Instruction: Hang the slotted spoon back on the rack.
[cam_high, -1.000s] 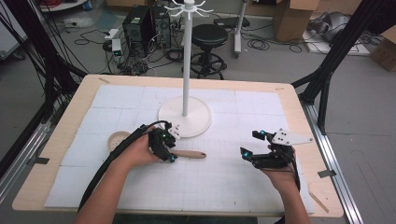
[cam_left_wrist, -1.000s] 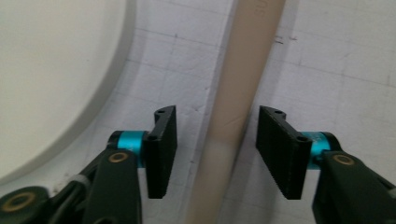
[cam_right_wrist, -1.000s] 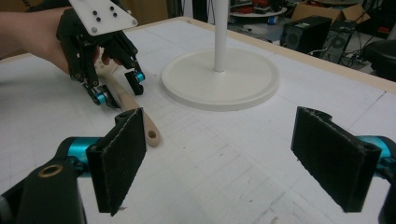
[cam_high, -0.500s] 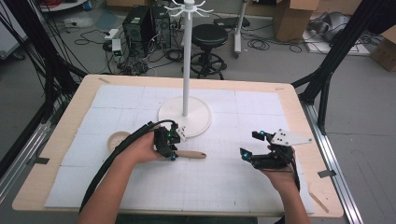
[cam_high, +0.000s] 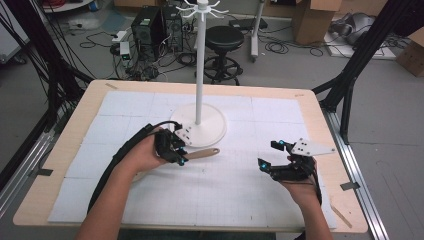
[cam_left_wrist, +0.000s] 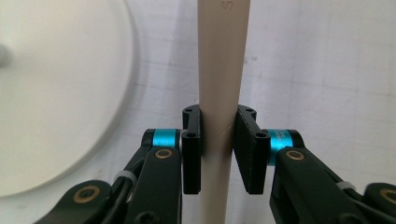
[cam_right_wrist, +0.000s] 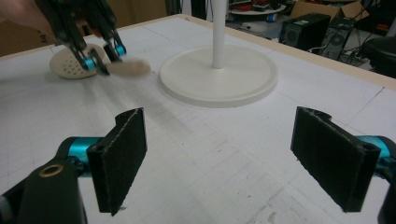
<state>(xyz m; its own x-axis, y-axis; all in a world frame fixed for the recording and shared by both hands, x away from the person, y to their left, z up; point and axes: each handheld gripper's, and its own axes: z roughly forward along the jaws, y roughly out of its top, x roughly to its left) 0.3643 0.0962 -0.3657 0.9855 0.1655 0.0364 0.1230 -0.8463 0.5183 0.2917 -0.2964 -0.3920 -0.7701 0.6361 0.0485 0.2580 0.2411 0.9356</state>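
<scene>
Your left gripper (cam_left_wrist: 218, 149) is clenched on the beige handle (cam_left_wrist: 219, 88) of a slotted spoon; the jaws have just been closing, and in the left gripper view both black pads press the handle from each side. In the right gripper view the spoon's perforated head (cam_right_wrist: 70, 60) lies behind your left gripper (cam_right_wrist: 95, 58), near the table's far edge (the handle tip looks blurred there). In the high view the handle (cam_high: 202, 153) sticks out to the right of your left gripper (cam_high: 176, 150), just in front of the round white base (cam_high: 210, 131) of the hanger stand (cam_high: 199, 60).

Your left hand (cam_high: 145, 152) comes in from the lower left with the forearm going diagonally, and the cable (cam_high: 117, 160) runs along it.

Your right gripper (cam_right_wrist: 233, 163) is released, its pads stand wide apart with only the white gridded mat (cam_right_wrist: 210, 140) between them. Your right hand (cam_high: 300, 187) rests low at the right side of the table (cam_high: 65, 150), well apart from the spoon.

Between the two grippers the mat is free, and also in front of the base.
</scene>
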